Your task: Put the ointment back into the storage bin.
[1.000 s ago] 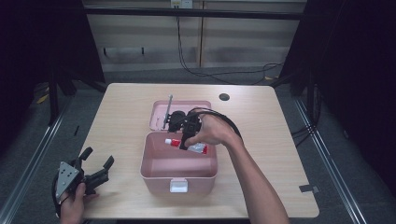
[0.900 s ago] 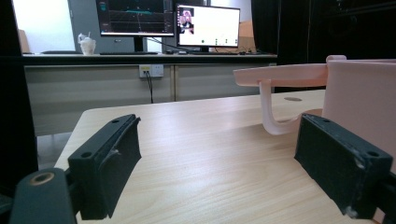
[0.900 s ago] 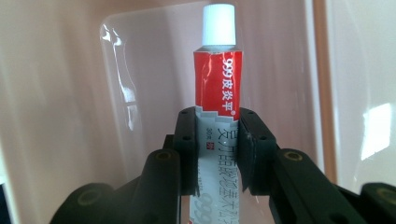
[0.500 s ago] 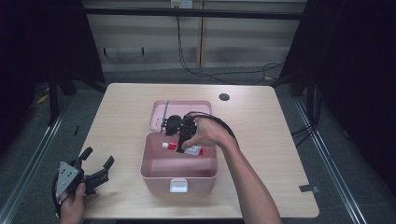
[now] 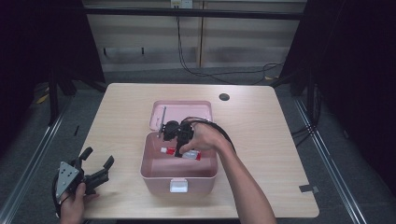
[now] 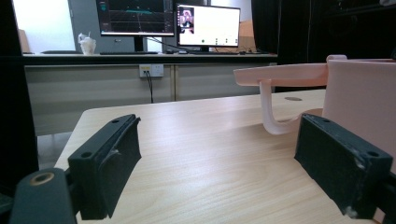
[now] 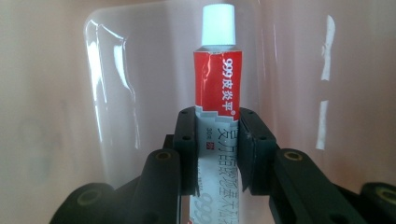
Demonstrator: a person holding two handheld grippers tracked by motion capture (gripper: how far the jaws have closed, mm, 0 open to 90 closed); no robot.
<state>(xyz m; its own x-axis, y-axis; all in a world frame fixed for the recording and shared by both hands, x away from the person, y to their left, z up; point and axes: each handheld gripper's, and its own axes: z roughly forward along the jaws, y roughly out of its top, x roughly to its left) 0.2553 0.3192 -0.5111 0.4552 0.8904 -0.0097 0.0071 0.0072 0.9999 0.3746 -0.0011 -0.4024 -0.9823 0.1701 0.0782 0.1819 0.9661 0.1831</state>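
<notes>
Right gripper (image 7: pixel 217 149) is clamping the ointment tube (image 7: pixel 218 84) mid-body, inside the pink box (image 5: pixel 154 175) near its back wall. Tube is looking light, soft, crushable; a flat-side hold suits it. Left gripper (image 5: pixel 95 164) is idling open at the table's front-left corner.

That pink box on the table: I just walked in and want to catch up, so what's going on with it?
A person is putting a red-and-white tube into the open pink box. The right gripper, clamped on the tube, reaches down inside the box. The box's lid lies on the table behind it. The left gripper rests open near the table's front left corner, holding nothing.
</notes>
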